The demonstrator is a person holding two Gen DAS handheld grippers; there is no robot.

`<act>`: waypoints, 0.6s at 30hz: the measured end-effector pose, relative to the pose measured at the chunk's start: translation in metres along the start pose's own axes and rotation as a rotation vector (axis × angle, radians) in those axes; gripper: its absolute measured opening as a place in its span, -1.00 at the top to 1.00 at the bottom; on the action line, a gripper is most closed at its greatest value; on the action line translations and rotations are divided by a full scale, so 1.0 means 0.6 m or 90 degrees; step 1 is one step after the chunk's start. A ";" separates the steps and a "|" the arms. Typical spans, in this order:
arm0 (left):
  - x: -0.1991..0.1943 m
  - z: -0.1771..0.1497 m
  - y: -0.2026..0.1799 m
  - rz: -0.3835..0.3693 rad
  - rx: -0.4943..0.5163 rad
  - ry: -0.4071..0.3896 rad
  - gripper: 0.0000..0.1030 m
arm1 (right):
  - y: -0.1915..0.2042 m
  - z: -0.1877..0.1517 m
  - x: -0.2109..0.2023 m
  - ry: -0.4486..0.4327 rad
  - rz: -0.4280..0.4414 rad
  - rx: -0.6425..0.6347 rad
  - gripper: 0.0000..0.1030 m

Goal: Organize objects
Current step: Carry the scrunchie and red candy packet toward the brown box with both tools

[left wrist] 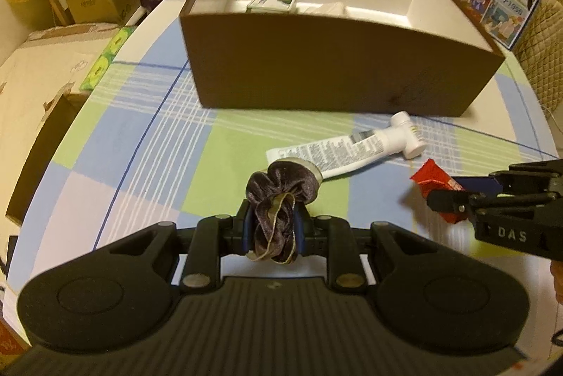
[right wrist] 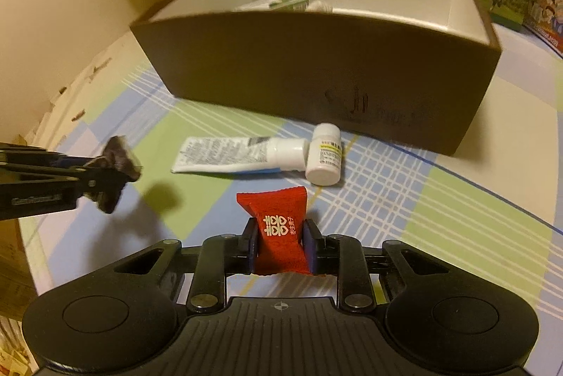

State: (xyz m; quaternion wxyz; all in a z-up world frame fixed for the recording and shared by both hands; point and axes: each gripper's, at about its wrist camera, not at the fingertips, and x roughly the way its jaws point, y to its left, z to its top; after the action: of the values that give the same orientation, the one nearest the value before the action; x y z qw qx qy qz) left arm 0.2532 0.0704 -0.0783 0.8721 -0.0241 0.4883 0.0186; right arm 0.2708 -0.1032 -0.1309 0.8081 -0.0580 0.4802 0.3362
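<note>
Left gripper (left wrist: 271, 228) clamped on dark velvet scrunchie (left wrist: 281, 200); right gripper (right wrist: 280, 244) clamped on red foil candy packet (right wrist: 279, 228). Pickup step apparently done; next, carry both over near wall of open brown cardboard box (right wrist: 316, 66), release inside.

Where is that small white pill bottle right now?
The small white pill bottle lies on the checked tablecloth, touching the white tube's cap, just before the brown box.

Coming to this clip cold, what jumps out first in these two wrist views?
Each gripper is already loaded: the left gripper is shut on a dark velvet scrunchie, the right gripper on a red candy packet. Beyond them stands an open brown box, with a white tube and small white bottle lying on the checked tablecloth before it.
</note>
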 end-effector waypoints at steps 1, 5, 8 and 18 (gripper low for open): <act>-0.003 0.003 -0.002 -0.003 0.002 -0.003 0.62 | 0.003 0.001 -0.008 -0.005 0.000 0.001 0.56; -0.022 0.020 -0.015 -0.020 0.014 -0.022 0.62 | 0.006 0.009 -0.043 -0.029 -0.002 0.011 0.56; -0.038 0.038 -0.026 -0.035 0.026 -0.041 0.62 | 0.004 0.020 -0.068 -0.048 -0.010 0.021 0.56; -0.060 0.117 -0.063 -0.061 0.079 -0.088 0.62 | -0.005 0.078 -0.138 -0.131 -0.036 0.046 0.56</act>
State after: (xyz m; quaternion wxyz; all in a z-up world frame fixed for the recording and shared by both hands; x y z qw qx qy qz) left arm 0.2963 0.0364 -0.0101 0.9033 0.0078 0.4258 -0.0514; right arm 0.2811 -0.1264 -0.0393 0.8641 -0.0074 0.4045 0.2995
